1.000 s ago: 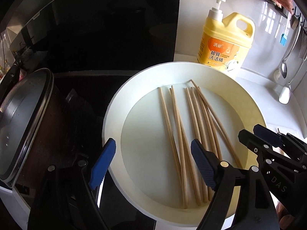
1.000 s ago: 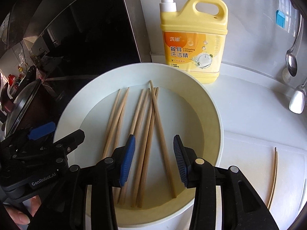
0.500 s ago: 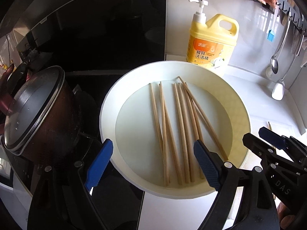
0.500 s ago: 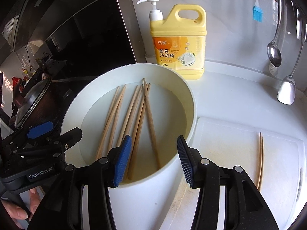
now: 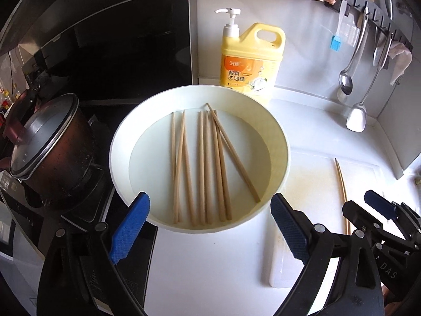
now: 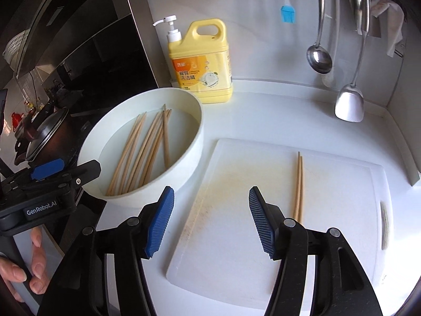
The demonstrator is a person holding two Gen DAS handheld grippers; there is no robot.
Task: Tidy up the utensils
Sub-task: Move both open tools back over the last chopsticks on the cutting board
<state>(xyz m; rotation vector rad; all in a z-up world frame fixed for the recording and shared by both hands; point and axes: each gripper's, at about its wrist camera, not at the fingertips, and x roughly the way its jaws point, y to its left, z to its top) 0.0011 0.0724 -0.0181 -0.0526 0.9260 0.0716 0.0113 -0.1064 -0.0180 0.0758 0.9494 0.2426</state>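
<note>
Several wooden chopsticks (image 5: 202, 163) lie in a round white basin (image 5: 279, 137); both also show in the right wrist view, the chopsticks (image 6: 142, 150) in the basin (image 6: 194, 147). A pair of chopsticks (image 6: 298, 184) lies on the white cutting board (image 6: 236, 210), seen too in the left wrist view (image 5: 340, 184). My left gripper (image 5: 208, 226) is open and empty, just short of the basin's near rim. My right gripper (image 6: 210, 221) is open and empty above the cutting board, left of the pair.
A yellow dish soap bottle (image 6: 202, 63) stands behind the basin. A lidded dark pot (image 5: 50, 147) sits on the stove at left. A ladle (image 6: 318, 58), a spatula (image 6: 350, 102) and a blue brush (image 6: 288, 13) hang on the wall rack.
Both grippers have pulled back and up from the basin. The right gripper has swung right over the cutting board and opened wider. The chopsticks have not moved.
</note>
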